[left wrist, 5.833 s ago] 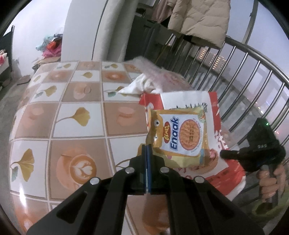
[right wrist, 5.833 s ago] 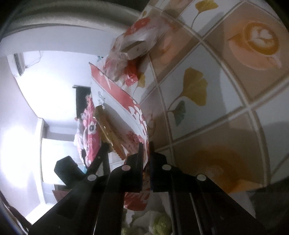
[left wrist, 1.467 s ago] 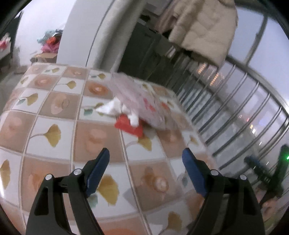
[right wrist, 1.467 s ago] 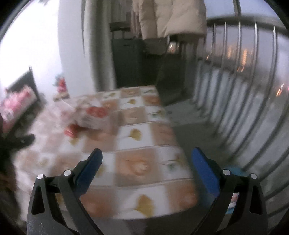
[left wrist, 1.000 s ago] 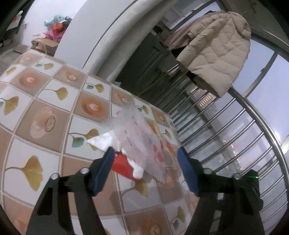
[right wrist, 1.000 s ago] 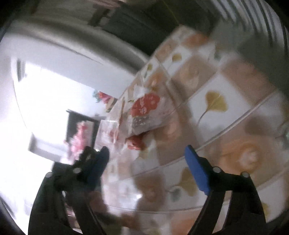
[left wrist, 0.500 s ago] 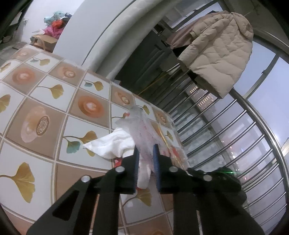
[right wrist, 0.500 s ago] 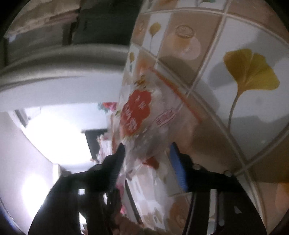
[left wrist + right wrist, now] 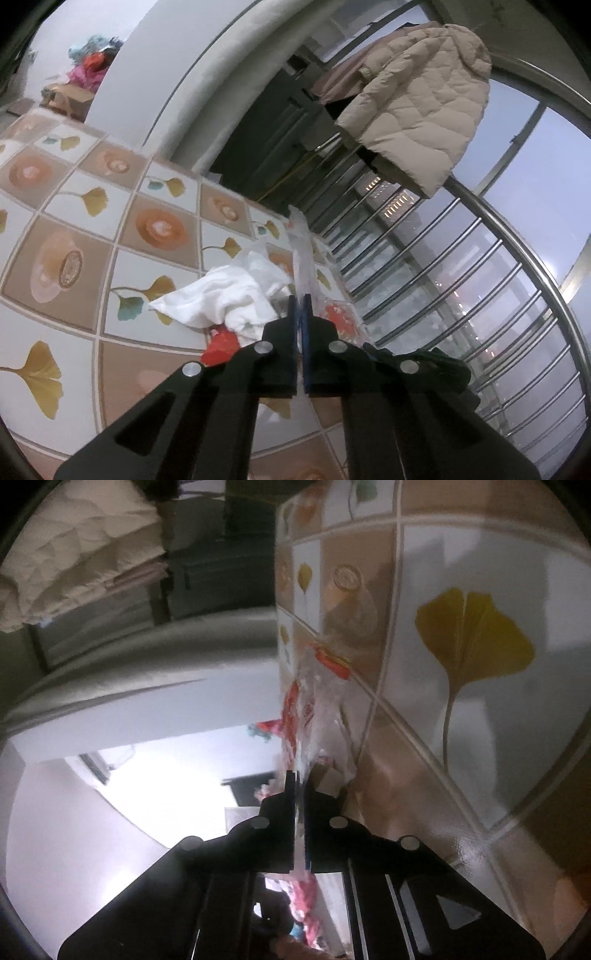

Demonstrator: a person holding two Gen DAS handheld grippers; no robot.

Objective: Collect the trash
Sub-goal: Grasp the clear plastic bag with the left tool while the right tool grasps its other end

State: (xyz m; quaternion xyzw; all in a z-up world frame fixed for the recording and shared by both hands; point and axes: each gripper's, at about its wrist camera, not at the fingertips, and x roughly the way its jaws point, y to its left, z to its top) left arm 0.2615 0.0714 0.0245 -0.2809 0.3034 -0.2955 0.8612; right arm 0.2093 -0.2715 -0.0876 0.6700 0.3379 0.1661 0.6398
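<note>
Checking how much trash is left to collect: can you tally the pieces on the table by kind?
Clear printed plastic wrapper: 1
Crumpled white tissue or cloth: 1
Red scrap of packaging: 1
Total: 3

Left wrist view: dusk daylight from window (image 9: 524,206) at right, fairly sharp, soft shadows on tabletop (image 9: 74,206). Right wrist view: dimmer w/ motion blur, blown-out white glare lower left, sheen on tabletop (image 9: 461,738) lower right. Both: strong fisheye bending, black vignette at corners.
</note>
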